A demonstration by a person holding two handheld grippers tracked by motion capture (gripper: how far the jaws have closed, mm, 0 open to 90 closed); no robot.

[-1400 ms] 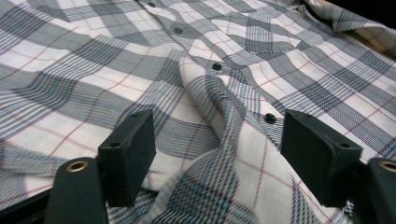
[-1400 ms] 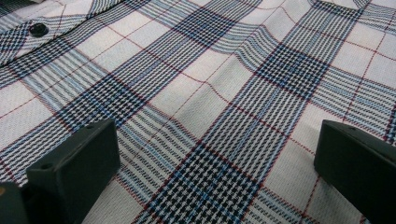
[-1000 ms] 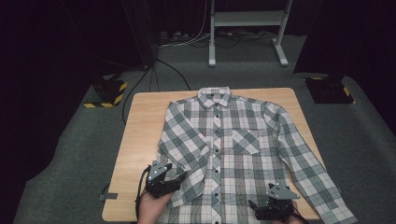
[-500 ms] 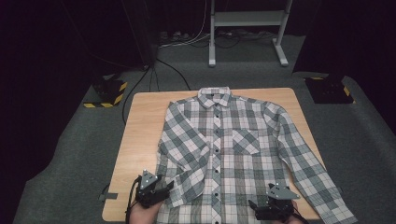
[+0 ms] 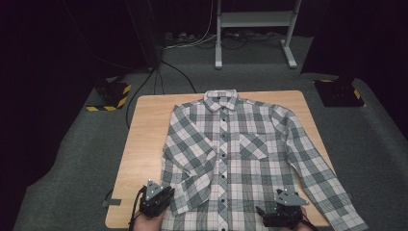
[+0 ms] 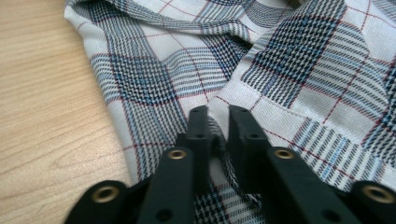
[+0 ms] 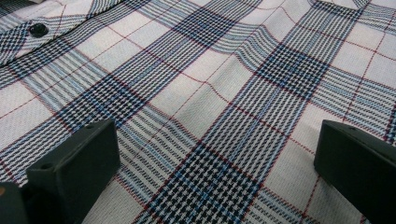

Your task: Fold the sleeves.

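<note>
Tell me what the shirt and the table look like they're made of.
Shirt: woven cloth, probably cotton, matte; the close view shows crossing threads in white, black, blue and red checks. Table: light wood or wood-look laminate, smooth; fine grain lines show, but which one is unclear.

Plaid button-up shirt [image 5: 235, 154] lies flat, front-up, buttoned, on wooden table [image 5: 144, 139].

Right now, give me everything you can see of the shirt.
The shirt is woven plaid, white and grey-black with thin red and blue lines. It lies flat, front up, buttoned, collar away from the person, on the wooden table. One sleeve is folded across the body; the other runs straight past the table edge. The left gripper pinches a fold near the hem; the right gripper is open over the cloth.
</note>
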